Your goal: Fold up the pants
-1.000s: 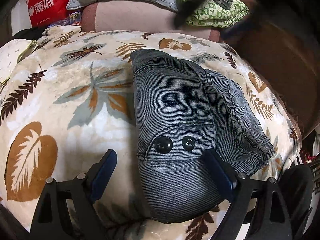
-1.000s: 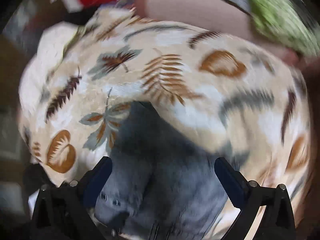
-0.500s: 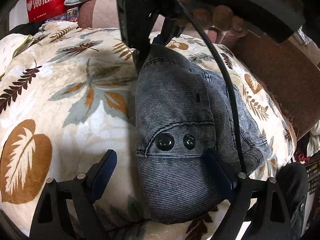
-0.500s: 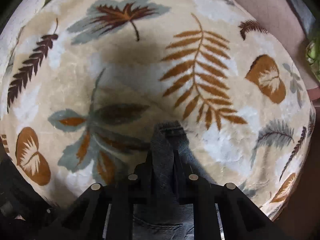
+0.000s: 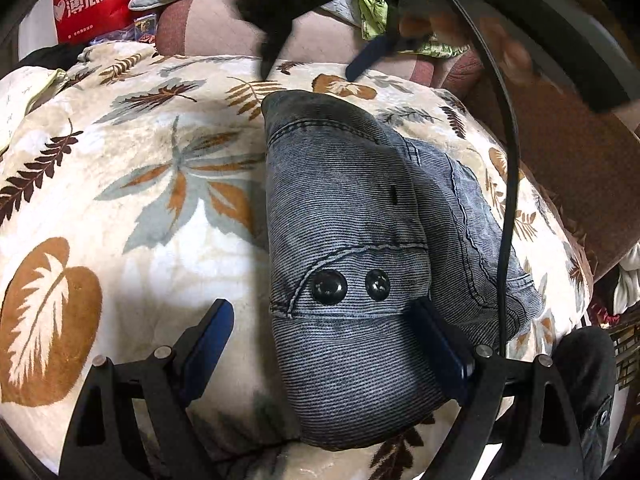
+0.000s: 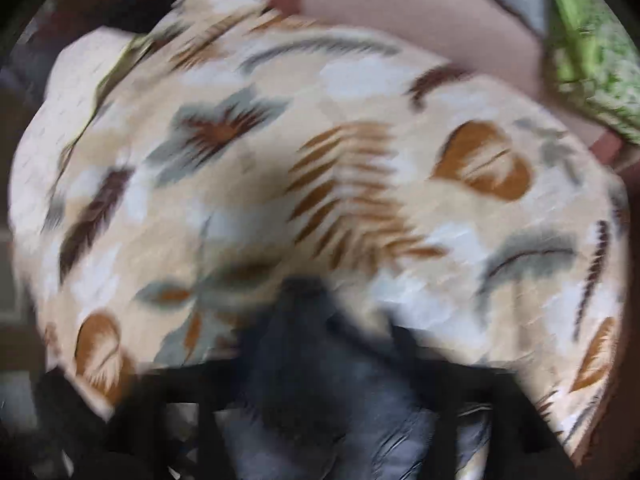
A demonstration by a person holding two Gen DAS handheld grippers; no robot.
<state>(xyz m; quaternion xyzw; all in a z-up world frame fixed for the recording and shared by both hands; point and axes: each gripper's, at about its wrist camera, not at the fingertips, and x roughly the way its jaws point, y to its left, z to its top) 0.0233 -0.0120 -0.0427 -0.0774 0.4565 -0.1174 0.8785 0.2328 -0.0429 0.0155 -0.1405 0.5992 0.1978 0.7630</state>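
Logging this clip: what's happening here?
A person with two handheld grippers is folding denim pants on a leaf-print blanket. The pants lie folded in a compact bundle. The left gripper hovers open over its near end. The right gripper, above the far end, has just been opening, nothing between its jaws.

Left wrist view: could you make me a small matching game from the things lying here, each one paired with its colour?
Things:
1. folded pants
2. blanket
3. bag with white writing
4. crumpled cloth at the back

Colours:
A. red
B. cream with brown and grey leaves
C. bright green
D. faded blue-grey denim

Pairs: 1-D, 2-B, 3-A, 4-C
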